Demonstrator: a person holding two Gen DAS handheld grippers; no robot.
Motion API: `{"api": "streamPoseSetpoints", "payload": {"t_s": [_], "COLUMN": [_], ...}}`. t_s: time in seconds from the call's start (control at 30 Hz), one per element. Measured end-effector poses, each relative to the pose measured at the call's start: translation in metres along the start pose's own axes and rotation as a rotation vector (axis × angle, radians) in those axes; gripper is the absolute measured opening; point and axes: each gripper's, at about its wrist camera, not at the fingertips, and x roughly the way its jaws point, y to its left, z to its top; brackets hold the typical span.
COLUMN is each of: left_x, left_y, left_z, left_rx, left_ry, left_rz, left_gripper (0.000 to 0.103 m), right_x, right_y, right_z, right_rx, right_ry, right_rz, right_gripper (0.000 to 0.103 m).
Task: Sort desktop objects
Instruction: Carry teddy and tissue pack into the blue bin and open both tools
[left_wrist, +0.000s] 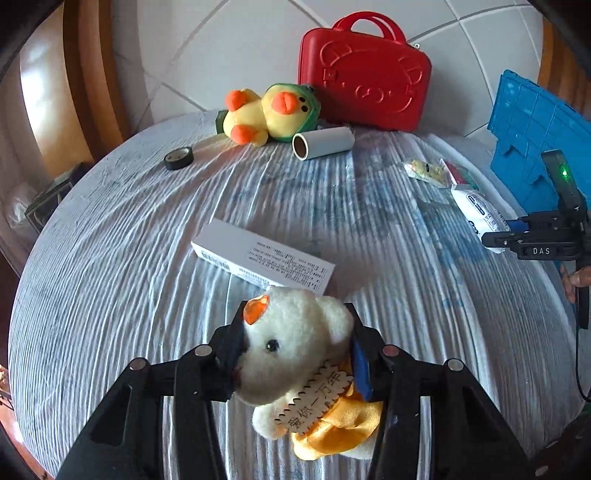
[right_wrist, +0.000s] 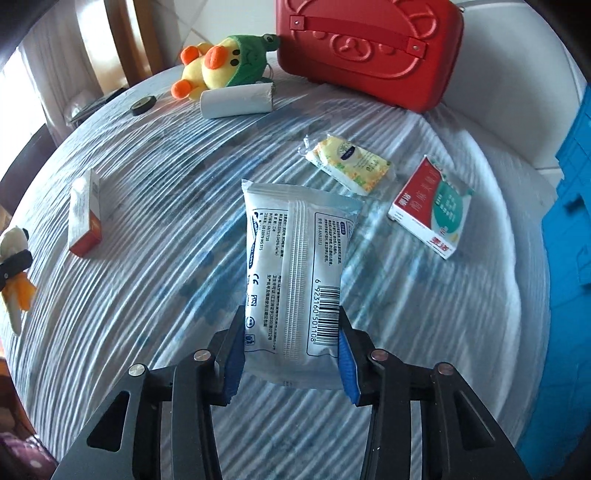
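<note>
Bear toy (left_wrist: 295, 354) pinched at the head between left gripper (left_wrist: 295, 350) jaws, near above the bench (left_wrist: 110, 258); could twist loose. Wipes pack (right_wrist: 295, 280) clamped at its near end by right gripper (right_wrist: 291, 354); might sag, slip.

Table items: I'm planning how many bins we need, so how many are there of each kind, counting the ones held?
Soft toys: 2, bear, duck
Boxes: 2, white, red and green
Packets: 2, wipes, tissues
Rolls: 2, paper, tape
Red case: 1
Total: 9
</note>
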Motion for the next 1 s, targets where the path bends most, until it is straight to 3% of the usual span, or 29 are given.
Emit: {"api": "streamPoseSetpoints", "payload": {"t_s": [0.17,0.4,0.67,1.0], "left_x": [-0.027,-0.079,-0.128,-0.184], "left_y": [-0.019,-0.069,-0.122,-0.192], "left_z": [0.019,0.073,0.118,0.16], "left_rx": [0.063,0.201,0.369,0.454], "left_ry": [-0.07,-0.228,-0.38,-0.523], "left_rz": [-0.009,-0.034,-0.162,-0.335], "left_gripper": [0.046,0.046,0.046,0.046], "right_x": [-0.039,-0.133,-0.254,-0.343], "right_y": [0.003,0.005,0.024,0.051], "right_z": [-0.007,-0.019,-0.038,-0.06], "right_rx": [0.057,0.116,0.244,0.401], "right_ry": [-0.08,-0.251,-0.484,-0.651], "right_rz": [-0.027,-0.059,-0.204,-0.397], "right_gripper": [0.042,0.042,0.042,0.042]}}
